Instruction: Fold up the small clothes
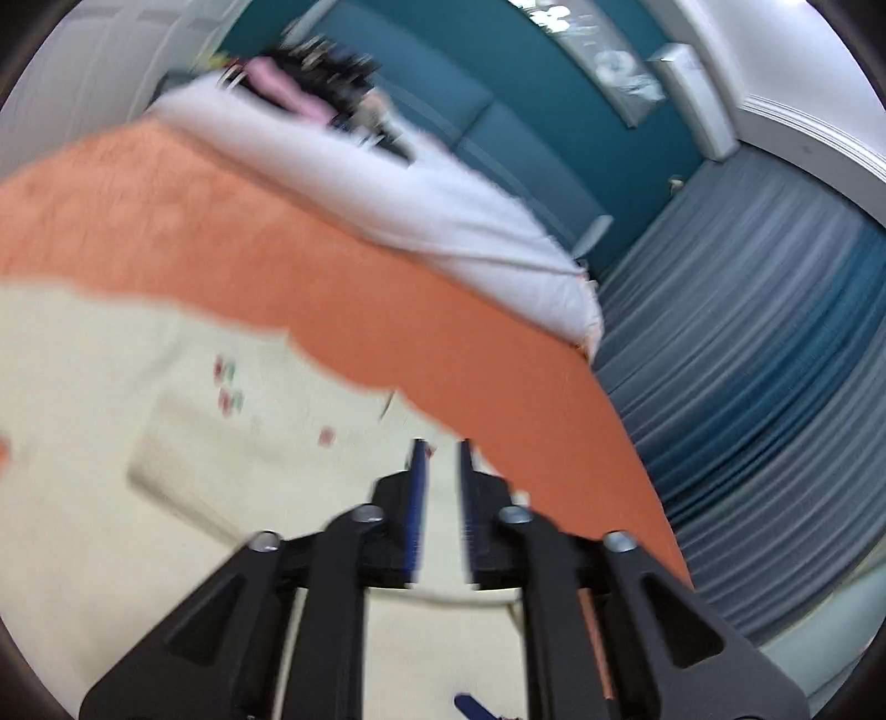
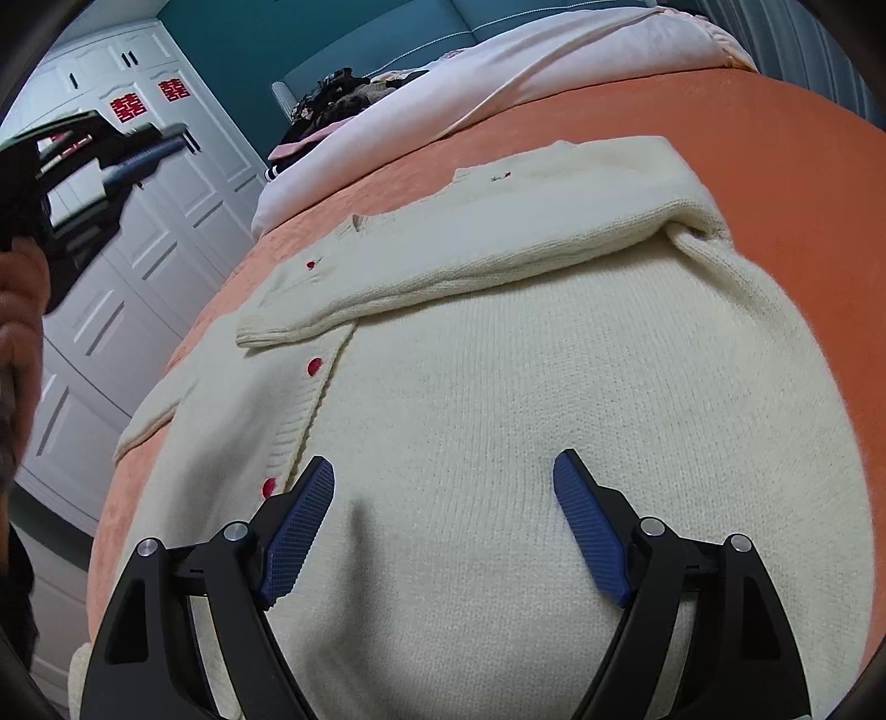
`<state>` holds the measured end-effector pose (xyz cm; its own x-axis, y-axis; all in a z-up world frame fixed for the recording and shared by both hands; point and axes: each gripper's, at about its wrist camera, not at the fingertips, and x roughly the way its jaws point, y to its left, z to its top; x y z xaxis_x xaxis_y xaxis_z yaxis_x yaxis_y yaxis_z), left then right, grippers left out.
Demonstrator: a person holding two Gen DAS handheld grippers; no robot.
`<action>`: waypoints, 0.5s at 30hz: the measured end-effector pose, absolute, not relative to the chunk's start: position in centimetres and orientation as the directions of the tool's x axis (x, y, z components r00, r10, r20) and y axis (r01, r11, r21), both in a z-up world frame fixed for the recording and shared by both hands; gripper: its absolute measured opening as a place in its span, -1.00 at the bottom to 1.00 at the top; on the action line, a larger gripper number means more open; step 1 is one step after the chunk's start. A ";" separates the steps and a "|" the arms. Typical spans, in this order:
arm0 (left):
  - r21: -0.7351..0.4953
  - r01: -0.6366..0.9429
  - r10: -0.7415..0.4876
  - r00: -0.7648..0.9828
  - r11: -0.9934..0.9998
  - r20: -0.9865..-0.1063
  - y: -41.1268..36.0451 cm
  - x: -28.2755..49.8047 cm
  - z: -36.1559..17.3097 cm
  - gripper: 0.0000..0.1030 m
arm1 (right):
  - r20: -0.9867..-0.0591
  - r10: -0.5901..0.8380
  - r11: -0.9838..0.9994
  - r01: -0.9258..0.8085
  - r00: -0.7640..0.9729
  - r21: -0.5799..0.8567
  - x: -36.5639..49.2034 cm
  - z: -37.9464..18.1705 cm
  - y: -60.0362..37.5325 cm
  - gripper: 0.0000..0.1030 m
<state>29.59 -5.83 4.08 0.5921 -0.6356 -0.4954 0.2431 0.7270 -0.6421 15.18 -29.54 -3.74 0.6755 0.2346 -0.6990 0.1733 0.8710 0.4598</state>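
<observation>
A cream knitted cardigan [image 2: 498, 415] with red buttons lies flat on the orange bedspread [image 2: 747, 144]. One sleeve [image 2: 470, 249] is folded across its chest. My right gripper [image 2: 443, 471] hovers open just over the lower part of the cardigan, jaws wide, nothing between them. In the blurred left wrist view the cardigan [image 1: 166, 454] lies below my left gripper [image 1: 443, 443], whose blue pads stand a narrow gap apart with nothing between them. The right wrist view shows the left gripper [image 2: 160, 144] lifted in the air at the upper left, clear of the garment, in a person's hand [image 2: 22, 310].
A white duvet [image 2: 498, 72] and a pile of dark and pink clothes [image 2: 338, 94] lie at the head of the bed, against a teal headboard [image 2: 332, 39]. White wardrobe doors [image 2: 144, 232] stand to the left. Grey curtains [image 1: 747, 360] hang beyond the bed's edge.
</observation>
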 end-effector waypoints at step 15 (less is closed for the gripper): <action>-0.576 -0.678 0.043 0.664 0.457 -0.747 38.1 31.7 -6.2 -0.03 | -0.704 0.229 0.878 0.169 0.672 0.447 15.5 -3.9 -29.1 0.57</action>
<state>31.66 38.09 -6.23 0.6637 0.0427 -0.7467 -0.6778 0.4566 -0.5763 15.50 -29.11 -3.94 0.6719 0.2290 -0.7044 0.1693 0.8783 0.4471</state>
